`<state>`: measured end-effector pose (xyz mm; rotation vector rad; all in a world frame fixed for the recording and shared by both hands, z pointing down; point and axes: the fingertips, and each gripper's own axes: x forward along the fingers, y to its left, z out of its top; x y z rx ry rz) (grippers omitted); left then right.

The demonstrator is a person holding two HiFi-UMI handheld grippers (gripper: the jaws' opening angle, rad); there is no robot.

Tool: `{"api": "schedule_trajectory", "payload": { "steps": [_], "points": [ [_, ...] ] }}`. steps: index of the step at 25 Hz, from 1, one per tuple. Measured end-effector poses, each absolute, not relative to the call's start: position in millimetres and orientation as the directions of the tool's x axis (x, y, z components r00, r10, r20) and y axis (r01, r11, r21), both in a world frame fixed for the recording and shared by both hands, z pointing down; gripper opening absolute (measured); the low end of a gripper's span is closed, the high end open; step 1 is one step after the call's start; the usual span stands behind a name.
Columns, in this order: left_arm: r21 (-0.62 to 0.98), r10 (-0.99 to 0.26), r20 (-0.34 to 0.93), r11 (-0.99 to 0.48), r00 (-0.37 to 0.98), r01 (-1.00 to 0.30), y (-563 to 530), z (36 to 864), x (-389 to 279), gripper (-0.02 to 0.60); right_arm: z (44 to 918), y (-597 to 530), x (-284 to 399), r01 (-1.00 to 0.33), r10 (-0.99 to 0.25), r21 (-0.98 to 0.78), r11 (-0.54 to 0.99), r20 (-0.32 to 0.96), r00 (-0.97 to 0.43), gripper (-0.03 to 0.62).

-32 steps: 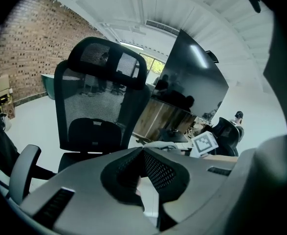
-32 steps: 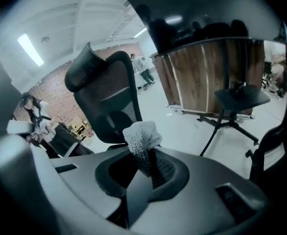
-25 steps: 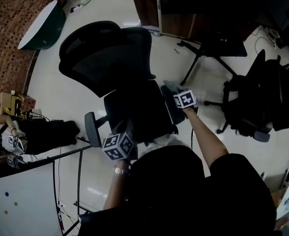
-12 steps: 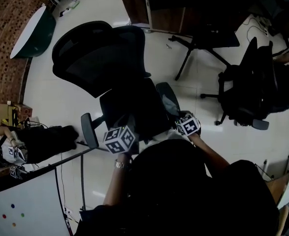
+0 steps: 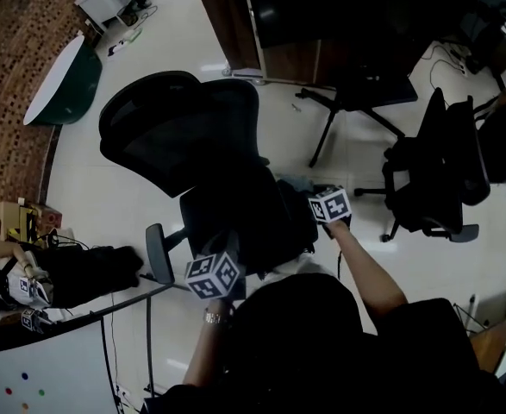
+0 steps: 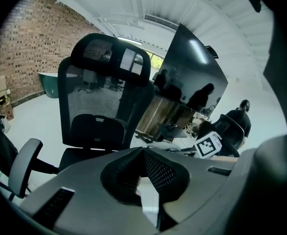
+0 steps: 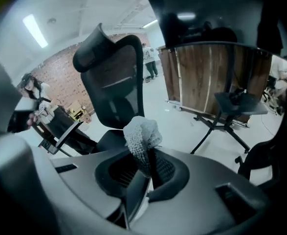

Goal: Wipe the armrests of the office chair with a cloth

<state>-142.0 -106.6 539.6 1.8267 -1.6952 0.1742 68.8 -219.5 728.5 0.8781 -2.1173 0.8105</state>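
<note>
Your left gripper (image 6: 143, 153), lower centre of head view: jaws pressed together, nothing between. Office chair (image 5: 179, 132) mid-frame. Your right gripper (image 7: 145, 163) pinches cloth (image 7: 142, 133) just right of chair seat.

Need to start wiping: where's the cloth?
The cloth is pinched in the right hand-held gripper, bunched above its jaws, beside the office chair in head view.
</note>
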Motion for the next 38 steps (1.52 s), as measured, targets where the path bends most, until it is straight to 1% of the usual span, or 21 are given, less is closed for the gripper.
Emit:
{"api": "schedule_trajectory", "payload": {
  "steps": [3,7,10,13,19,21,25,27,30,32,34,38],
  "points": [
    [0.350,-0.854,0.499,0.046,0.145,-0.936,-98,540,-145,0.005,752,-258,65,-0.783,-0.299,-0.238,0.574,0.829,-0.472,0.043],
    [0.349,-0.864,0.488,0.063,0.124,-0.935,-91,540,-156,0.005,775,-253,63,-0.756,-0.245,-0.188,0.627,0.874,-0.420,0.043],
    [0.353,-0.860,0.496,0.076,0.118,-0.933,-84,544,-162,0.005,779,-227,72,-0.752,-0.224,-0.197,0.629,0.880,-0.418,0.043],
    [0.363,-0.861,0.495,0.081,0.118,-0.928,-83,547,-167,0.005,775,-199,81,-0.763,-0.247,-0.201,0.615,0.869,-0.429,0.044],
    [0.395,-0.865,0.467,0.018,0.184,-0.918,-101,546,-155,0.005,776,-113,112,-0.774,-0.221,-0.195,0.602,0.891,-0.397,0.043],
    [0.407,-0.869,0.447,-0.015,0.214,-0.913,-105,542,-148,0.005,773,-79,109,-0.751,-0.184,-0.221,0.622,0.891,-0.414,0.042],
    [0.432,-0.881,0.399,-0.064,0.254,-0.900,-109,527,-137,0.005,757,-38,90,-0.650,-0.092,-0.264,0.713,0.884,-0.459,0.041],
    [0.429,-0.886,0.392,-0.063,0.249,-0.901,-107,522,-137,0.005,743,-50,82,-0.629,-0.093,-0.274,0.727,0.869,-0.487,0.040],
    [0.418,-0.892,0.396,-0.035,0.216,-0.908,-99,520,-149,0.005,706,-115,50,-0.639,-0.200,-0.269,0.720,0.802,-0.562,0.040],
    [0.412,-0.895,0.404,-0.006,0.188,-0.911,-95,521,-158,0.005,698,-162,26,-0.654,-0.241,-0.280,0.703,0.771,-0.589,0.040],
    [0.409,-0.897,0.411,0.020,0.165,-0.913,-92,522,-164,0.005,709,-201,9,-0.676,-0.260,-0.256,0.691,0.785,-0.562,0.040],
    [0.396,-0.897,0.421,0.048,0.135,-0.917,-79,520,-166,0.005,760,-217,12,-0.713,-0.222,-0.168,0.681,0.881,-0.418,0.040]
  ]
}}
